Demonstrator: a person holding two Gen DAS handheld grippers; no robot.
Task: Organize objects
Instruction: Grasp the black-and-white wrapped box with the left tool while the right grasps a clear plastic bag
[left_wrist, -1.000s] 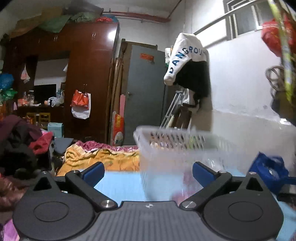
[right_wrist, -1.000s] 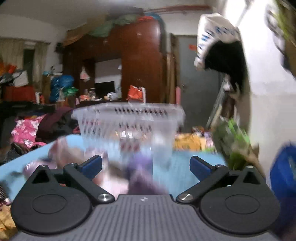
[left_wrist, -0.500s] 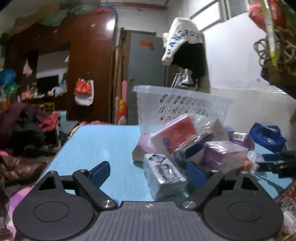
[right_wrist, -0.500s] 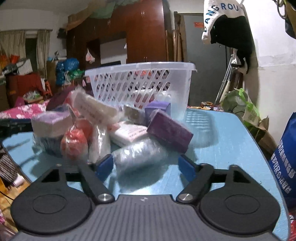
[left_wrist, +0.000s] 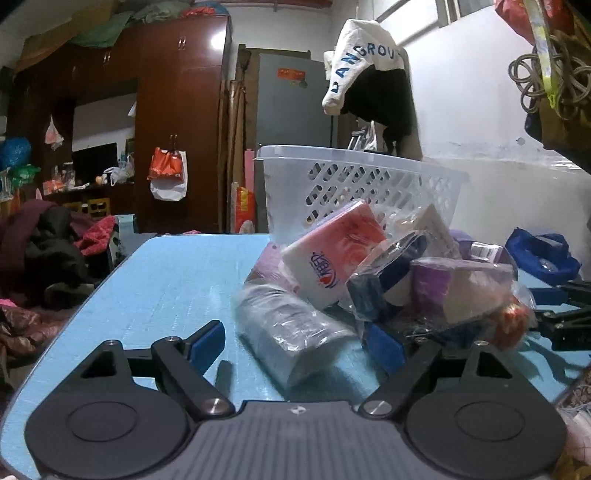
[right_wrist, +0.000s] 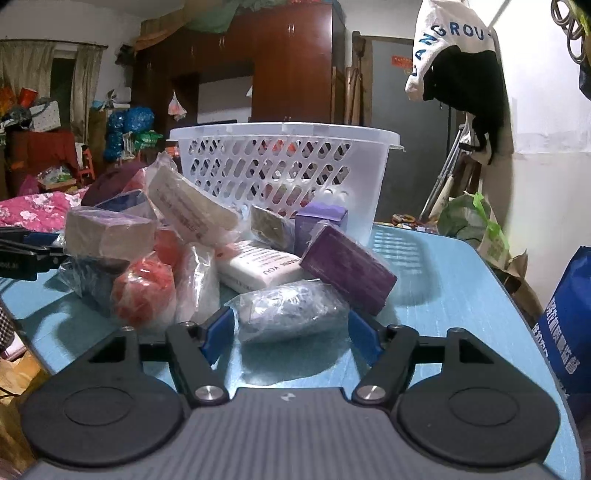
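A pile of wrapped packets lies on the blue table (left_wrist: 159, 280) in front of a white slotted basket (left_wrist: 354, 181), which also shows in the right wrist view (right_wrist: 280, 166). My left gripper (left_wrist: 295, 343) is open, low over the table, its jaws either side of a clear-wrapped roll (left_wrist: 291, 328); a red and white packet (left_wrist: 332, 251) leans behind it. My right gripper (right_wrist: 291, 328) is open around a clear-wrapped bundle (right_wrist: 288, 310), with a purple box (right_wrist: 347, 269) and a red ball (right_wrist: 144, 291) close by.
A blue bag (right_wrist: 569, 332) stands at the table's right edge. A green bag (right_wrist: 476, 221) sits beyond the far corner. Clothes are heaped left of the table (left_wrist: 44, 251). A white wall (left_wrist: 480, 122) runs along the right.
Both grippers have dropped from a raised view of the basket to table height and closed in on the pile. Each now has a clear-wrapped item between its open jaws.
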